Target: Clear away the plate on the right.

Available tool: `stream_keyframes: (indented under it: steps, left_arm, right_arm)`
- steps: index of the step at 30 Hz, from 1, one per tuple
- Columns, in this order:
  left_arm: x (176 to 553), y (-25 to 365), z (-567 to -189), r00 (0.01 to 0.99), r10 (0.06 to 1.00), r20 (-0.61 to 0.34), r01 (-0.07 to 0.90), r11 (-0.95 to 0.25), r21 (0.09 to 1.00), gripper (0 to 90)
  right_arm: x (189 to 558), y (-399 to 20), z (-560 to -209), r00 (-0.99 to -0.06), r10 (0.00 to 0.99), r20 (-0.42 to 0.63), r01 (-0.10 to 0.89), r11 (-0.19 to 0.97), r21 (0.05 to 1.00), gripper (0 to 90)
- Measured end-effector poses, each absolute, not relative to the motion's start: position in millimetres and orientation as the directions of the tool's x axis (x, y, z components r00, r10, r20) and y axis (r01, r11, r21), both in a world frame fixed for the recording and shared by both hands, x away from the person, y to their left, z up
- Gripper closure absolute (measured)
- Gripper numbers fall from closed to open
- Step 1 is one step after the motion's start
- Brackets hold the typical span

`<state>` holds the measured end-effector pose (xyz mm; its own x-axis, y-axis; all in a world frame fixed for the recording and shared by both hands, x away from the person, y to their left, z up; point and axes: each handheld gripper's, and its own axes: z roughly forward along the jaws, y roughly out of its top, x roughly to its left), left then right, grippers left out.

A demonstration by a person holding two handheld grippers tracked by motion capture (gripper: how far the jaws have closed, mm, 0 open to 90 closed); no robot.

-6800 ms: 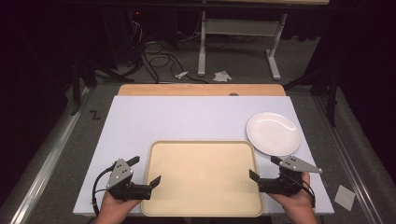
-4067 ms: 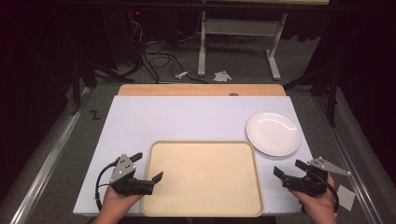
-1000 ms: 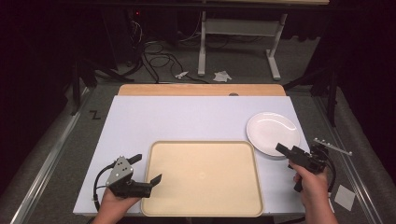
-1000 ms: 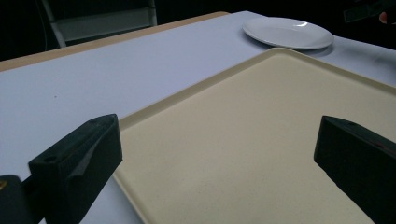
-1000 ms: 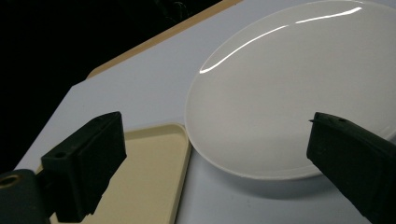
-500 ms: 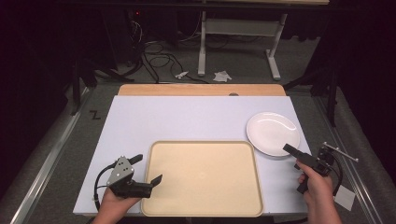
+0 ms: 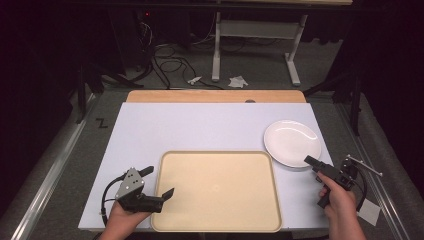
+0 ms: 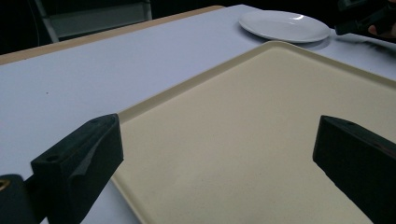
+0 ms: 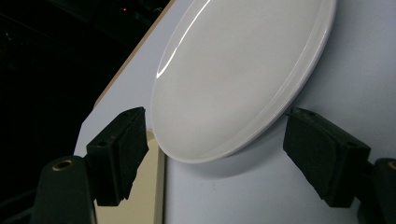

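1. We see, from the high view, a white table (image 7: 200,125) with a wide beige tray (image 7: 217,190) at the near edge and a white plate (image 7: 292,143) lying flat on the table to the right of the tray, just beyond its far right corner.
2. Our right gripper (image 7: 314,163) is just at the near rim of the plate. In the right gripper view its jaws are spread wide, with the plate's (image 9: 243,79) near edge lying between them; neither jaw touches the rim yet.
3. Our left gripper (image 7: 160,185) rests at the tray's left edge. In the left gripper view its jaws stand apart, holding nothing, one over the table and one over the tray (image 8: 261,140).
4. We judge the step in hand to be the reach for the plate, most likely to move it onto the tray, which is bare.
5. The next move calls for sliding the right gripper a little further, so one jaw goes under the rim and the other over it, then closing firmly.
6. The plate looks smooth and shallow, so a grip on too little rim could slip as it lifts.
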<state>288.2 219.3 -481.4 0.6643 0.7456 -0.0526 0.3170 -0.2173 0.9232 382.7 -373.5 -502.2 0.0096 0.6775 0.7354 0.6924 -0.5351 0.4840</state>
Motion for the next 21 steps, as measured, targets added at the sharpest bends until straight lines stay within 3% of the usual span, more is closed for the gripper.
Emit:
stream_keyframes:
  steps: [21]
  left_arm:
    - [277, 230, -483, 0.639, 0.767, -0.059, 0.333, -0.207, 0.920, 3.3]
  right_arm:
    - [399, -375, -514, 0.123, 0.589, 0.799, 0.673, -0.641, 0.369, 27.4]
